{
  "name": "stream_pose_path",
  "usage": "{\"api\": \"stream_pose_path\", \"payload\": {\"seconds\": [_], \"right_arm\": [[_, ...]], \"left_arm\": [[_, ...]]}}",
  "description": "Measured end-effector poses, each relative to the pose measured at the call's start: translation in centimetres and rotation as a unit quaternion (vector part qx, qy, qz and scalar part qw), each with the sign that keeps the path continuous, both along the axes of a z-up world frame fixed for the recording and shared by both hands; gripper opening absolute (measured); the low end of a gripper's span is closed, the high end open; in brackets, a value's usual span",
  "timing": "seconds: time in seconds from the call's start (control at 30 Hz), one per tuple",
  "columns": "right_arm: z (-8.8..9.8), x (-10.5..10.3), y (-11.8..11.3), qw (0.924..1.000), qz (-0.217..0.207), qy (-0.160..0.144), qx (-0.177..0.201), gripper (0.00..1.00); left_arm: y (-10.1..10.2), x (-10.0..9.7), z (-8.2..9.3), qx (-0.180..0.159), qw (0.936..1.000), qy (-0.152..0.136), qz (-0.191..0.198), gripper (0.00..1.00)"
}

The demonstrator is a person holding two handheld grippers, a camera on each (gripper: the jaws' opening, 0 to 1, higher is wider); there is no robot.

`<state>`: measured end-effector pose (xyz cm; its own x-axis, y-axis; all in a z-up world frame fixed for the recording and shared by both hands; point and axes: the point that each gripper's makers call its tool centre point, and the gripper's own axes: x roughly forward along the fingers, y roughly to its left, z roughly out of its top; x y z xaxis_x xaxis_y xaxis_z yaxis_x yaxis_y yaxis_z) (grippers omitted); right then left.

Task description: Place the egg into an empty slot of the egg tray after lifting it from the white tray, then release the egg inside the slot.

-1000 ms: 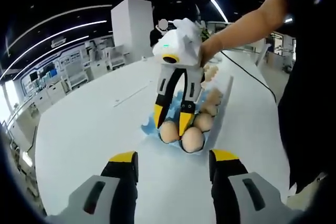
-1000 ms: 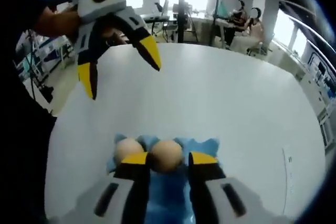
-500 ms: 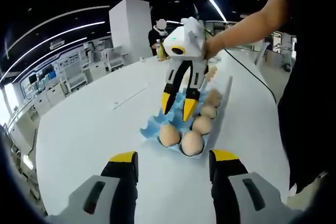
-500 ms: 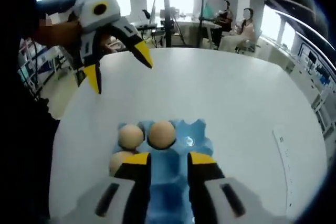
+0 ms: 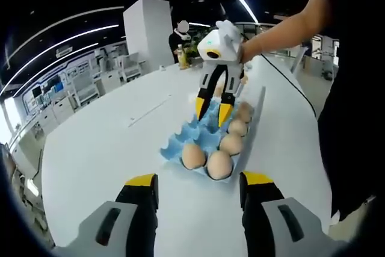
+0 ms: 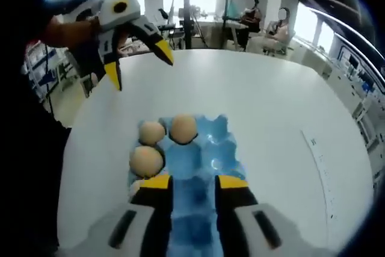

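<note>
A blue egg tray (image 5: 178, 138) lies on the white table, with eggs in its near slots, among them a front pair (image 5: 193, 156) (image 5: 219, 164). My right gripper (image 5: 213, 110) hovers over the tray's far half, open and empty. In the right gripper view its jaws (image 6: 192, 183) frame bare blue slots (image 6: 201, 148); three eggs (image 6: 183, 129) (image 6: 151, 132) (image 6: 147, 159) sit ahead and to the left. My left gripper (image 5: 198, 182) is open and empty, short of the tray; it also appears as the left gripper (image 6: 139, 67) in the air at upper left. A white tray (image 5: 258, 105) holds more eggs behind.
The white table (image 5: 102, 148) stretches wide to the left of the egg tray. A black cable (image 5: 289, 85) runs along its far right side. A person's bare arm (image 5: 283, 28) holds the right gripper. Desks and seated people (image 6: 264, 19) stand beyond the table's far edge.
My right gripper had an egg between its fingertips at the tray's front slot; it has let go and drawn back over the tray. The egg stays in its slot. The left gripper has barely moved.
</note>
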<state>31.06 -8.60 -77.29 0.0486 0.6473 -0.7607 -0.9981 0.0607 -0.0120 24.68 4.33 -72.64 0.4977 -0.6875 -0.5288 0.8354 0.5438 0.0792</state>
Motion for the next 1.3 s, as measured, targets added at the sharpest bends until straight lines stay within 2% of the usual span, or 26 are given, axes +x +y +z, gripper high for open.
{"api": "stream_pose_path", "payload": {"seconds": [0.3,0.4,0.97,1.17,1.3], "right_arm": [[0.5,0.7,-6.5,0.9986,-0.042,-0.012,-0.031,0.28],[0.4,0.6,-8.2,0.9976,-0.06,-0.006,-0.034,0.28],[-0.1,0.3,-14.0,0.9929,-0.089,-0.014,-0.077,0.29],[-0.3,0.7,-16.9,0.9883,-0.114,-0.016,-0.1,0.28],[-0.3,1.7,-19.0,0.9825,-0.146,-0.025,-0.112,0.28]], "left_arm": [[-0.3,0.0,-0.1,0.004,1.0,-0.001,-0.005,0.55],[-0.5,0.1,-0.1,0.001,1.0,-0.003,-0.007,0.55],[-0.6,0.3,-0.2,0.006,0.9999,-0.001,-0.01,0.54],[-0.8,0.3,-0.1,0.005,0.9999,-0.002,-0.012,0.54],[-1.0,0.3,-0.1,0.005,0.9999,-0.002,-0.015,0.54]]}}
